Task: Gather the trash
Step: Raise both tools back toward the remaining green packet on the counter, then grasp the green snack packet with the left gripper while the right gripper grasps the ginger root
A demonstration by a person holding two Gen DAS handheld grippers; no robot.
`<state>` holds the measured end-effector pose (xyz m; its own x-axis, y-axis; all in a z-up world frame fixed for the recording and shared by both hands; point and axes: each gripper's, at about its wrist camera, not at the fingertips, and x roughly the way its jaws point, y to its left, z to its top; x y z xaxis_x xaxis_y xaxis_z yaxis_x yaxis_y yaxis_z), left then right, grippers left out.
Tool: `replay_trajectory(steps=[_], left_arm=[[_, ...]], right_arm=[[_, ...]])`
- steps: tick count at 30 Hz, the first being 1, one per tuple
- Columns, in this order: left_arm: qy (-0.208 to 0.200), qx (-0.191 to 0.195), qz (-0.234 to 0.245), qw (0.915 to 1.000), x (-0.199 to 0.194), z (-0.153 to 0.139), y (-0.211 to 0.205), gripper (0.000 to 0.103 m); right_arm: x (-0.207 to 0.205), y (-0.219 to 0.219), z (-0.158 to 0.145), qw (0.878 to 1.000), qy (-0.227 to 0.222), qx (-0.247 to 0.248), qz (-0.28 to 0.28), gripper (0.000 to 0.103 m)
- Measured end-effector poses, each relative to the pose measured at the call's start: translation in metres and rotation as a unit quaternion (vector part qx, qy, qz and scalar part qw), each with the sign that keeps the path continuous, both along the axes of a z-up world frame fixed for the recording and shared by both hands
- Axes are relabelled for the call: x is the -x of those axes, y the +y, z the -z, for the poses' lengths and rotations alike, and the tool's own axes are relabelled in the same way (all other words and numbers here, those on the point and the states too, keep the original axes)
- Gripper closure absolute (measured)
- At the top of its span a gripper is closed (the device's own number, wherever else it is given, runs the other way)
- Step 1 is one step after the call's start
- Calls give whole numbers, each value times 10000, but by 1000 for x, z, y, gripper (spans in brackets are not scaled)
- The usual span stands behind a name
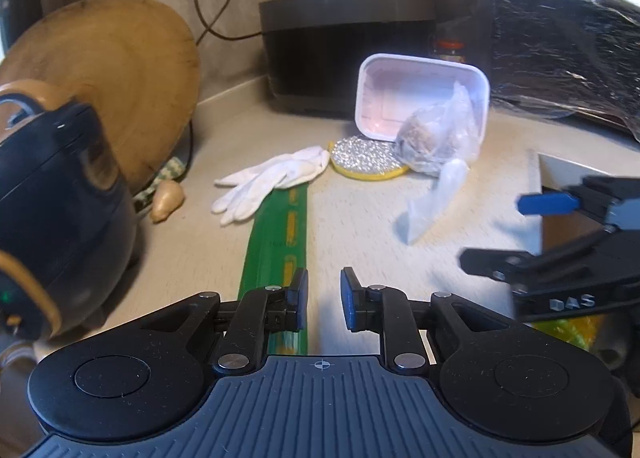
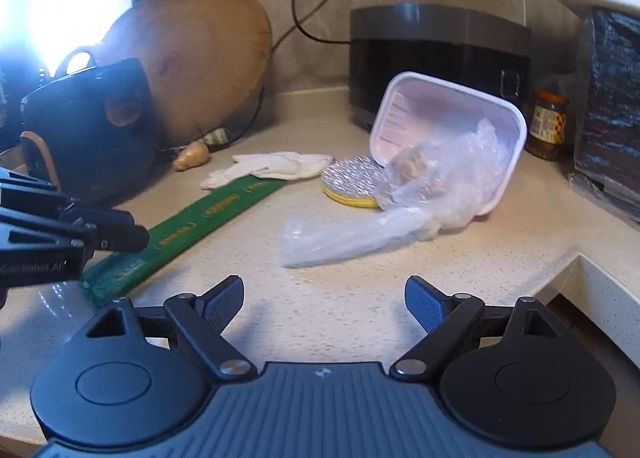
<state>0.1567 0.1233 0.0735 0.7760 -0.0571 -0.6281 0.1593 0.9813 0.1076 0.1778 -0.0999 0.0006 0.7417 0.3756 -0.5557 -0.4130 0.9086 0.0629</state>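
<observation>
I judge this to be the approach step: nothing is picked up, and both tools hover above the counter (image 2: 340,290) short of the trash.

My right gripper (image 2: 324,304) has its jaws spread wide with nothing between them. The clear plastic bag (image 2: 360,234) lies straight ahead of those jaws, its loose tail nearest them and its bulky end, holding a brownish lump, resting in the mouth of the white plastic tray (image 2: 448,129). The tray is tipped on its side, opening toward me; apart from the bag end it looks empty. A foil-topped yellow lid (image 2: 348,181) lies flat just left of the tray, touching or nearly touching it.

My left gripper (image 1: 324,306) has its jaws parted by a narrow gap, gripping nothing. The green wrapper strip (image 1: 280,242) runs away from the left jaw, its near end under it. A white glove (image 1: 268,181) lies beyond the strip's far end.

Next move, in my judgement: advance the right jaws onto the bag tail and close. The film is thin and slack, so it may slip.
</observation>
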Motion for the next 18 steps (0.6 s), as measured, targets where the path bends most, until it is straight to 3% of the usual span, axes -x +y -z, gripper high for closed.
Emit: replay_trajectory(steps=[8,13,18], left_arm=[[173,717,-648,9952,-62,7,45,81],[455,556,-470,9963,-69,26,35,80],[522,381,-366,9972,-70,35,29,79]], right_arm=[[-28,-20,12,9988,399,37,263,14],[-31,-19,17,9988,408,70,259,13],[-31,-14,19,9989,382,160,208,5]])
